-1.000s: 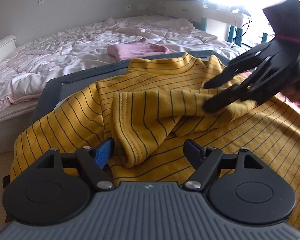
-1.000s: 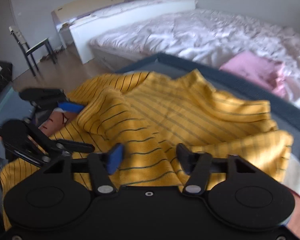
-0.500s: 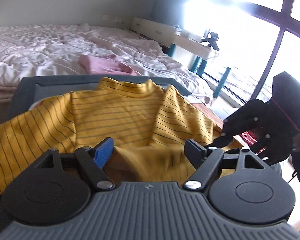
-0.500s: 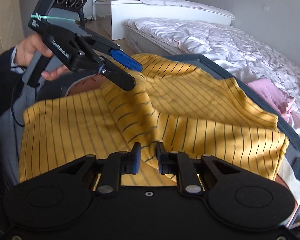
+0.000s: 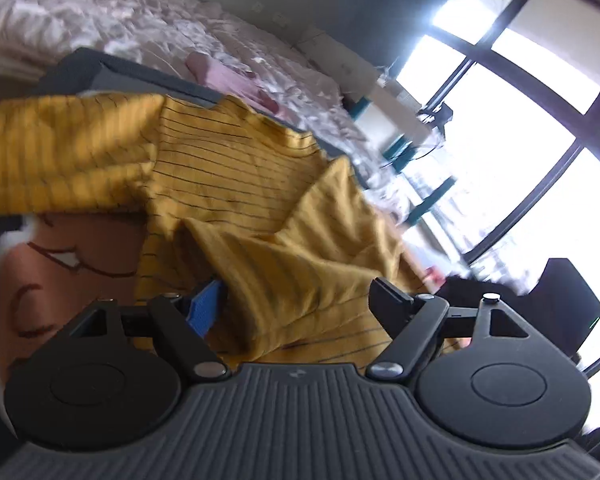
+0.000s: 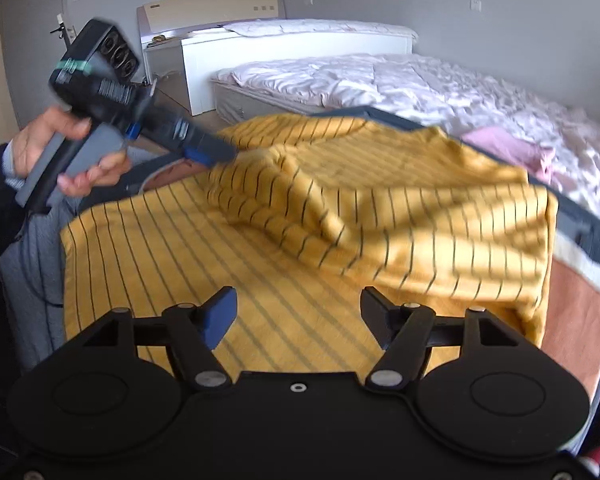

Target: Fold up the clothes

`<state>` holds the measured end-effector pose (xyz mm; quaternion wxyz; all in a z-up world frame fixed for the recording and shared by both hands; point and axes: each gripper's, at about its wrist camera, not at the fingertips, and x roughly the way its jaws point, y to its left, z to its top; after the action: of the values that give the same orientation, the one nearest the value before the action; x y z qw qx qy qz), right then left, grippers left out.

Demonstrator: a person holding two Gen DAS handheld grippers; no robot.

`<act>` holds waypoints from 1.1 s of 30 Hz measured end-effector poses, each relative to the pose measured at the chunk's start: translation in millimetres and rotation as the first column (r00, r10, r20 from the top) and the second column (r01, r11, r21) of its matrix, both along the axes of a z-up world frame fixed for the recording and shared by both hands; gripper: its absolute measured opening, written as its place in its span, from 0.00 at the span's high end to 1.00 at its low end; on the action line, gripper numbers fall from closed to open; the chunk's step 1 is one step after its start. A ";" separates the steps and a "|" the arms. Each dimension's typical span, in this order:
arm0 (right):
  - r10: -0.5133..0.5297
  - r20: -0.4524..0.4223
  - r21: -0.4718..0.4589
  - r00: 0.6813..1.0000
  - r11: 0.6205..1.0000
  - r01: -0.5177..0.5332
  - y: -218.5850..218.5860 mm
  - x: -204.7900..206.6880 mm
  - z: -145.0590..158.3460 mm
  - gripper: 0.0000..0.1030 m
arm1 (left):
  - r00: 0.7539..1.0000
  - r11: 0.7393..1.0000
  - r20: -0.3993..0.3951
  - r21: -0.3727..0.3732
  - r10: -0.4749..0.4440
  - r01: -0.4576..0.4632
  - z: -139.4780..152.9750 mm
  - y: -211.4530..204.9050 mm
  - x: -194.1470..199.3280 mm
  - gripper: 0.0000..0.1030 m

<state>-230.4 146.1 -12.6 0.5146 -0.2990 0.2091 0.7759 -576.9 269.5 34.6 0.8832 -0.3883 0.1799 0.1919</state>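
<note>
My two tools are matt black plastic with small bright metal pivot pins, the sweater [image 6: 340, 216] under them is a soft ribbed yellow knit with thin dark stripes, and the bed [image 6: 400, 80] behind wears crumpled, faintly shiny pale cloth.

A rumpled bed [image 6: 400, 80] holds a pink garment [image 6: 508, 148].

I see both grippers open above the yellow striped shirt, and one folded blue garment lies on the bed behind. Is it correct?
Not quite: the folded garment on the bed is pink, not blue, as the right wrist view shows. The rest holds: the left gripper and the right gripper are both open over the yellow striped shirt.
</note>
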 end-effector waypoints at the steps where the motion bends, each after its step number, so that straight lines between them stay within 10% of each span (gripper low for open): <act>1: -0.004 0.000 0.002 1.000 1.000 0.004 -1.0 -0.1 -4.0 0.31 | 1.000 0.999 0.015 -0.031 0.011 -0.011 -1.7 5.5 3.6 0.20; 7: -0.008 -0.032 0.048 0.999 0.999 0.009 -17.2 0.4 -8.4 0.23 | 0.986 0.975 0.068 -0.176 0.149 -0.135 -17.9 27.6 12.7 0.22; 11: -0.009 -0.033 0.050 0.999 0.999 0.010 -18.2 -0.4 -8.8 0.22 | 0.980 0.977 0.110 -0.149 0.167 -0.149 -11.6 24.3 8.1 0.82; 19: 0.072 -0.090 0.008 0.993 0.997 -0.072 -6.0 29.2 34.7 0.34 | 0.990 0.990 0.038 0.035 0.133 -0.134 16.1 -2.7 -13.0 0.85; 23: 0.111 0.071 0.053 0.991 0.992 -0.115 27.3 48.4 93.0 0.41 | 0.992 0.992 0.013 0.030 0.122 -0.122 11.2 -13.4 -20.5 0.85; 28: 0.223 0.412 -0.035 0.883 0.973 -0.230 109.5 47.2 97.0 0.42 | 0.994 0.995 -0.044 -0.014 0.100 -0.101 -9.1 -31.3 -17.5 0.85; 33: 0.467 0.492 -0.293 0.735 0.884 -0.365 178.0 42.9 46.7 0.49 | 0.995 0.996 -0.056 -0.047 0.077 -0.080 -22.4 -43.0 -14.6 0.85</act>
<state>-187.5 324.2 34.1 0.3365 -0.5924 0.0480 0.7304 -591.5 226.4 12.1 0.8601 -0.4111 0.1930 0.2323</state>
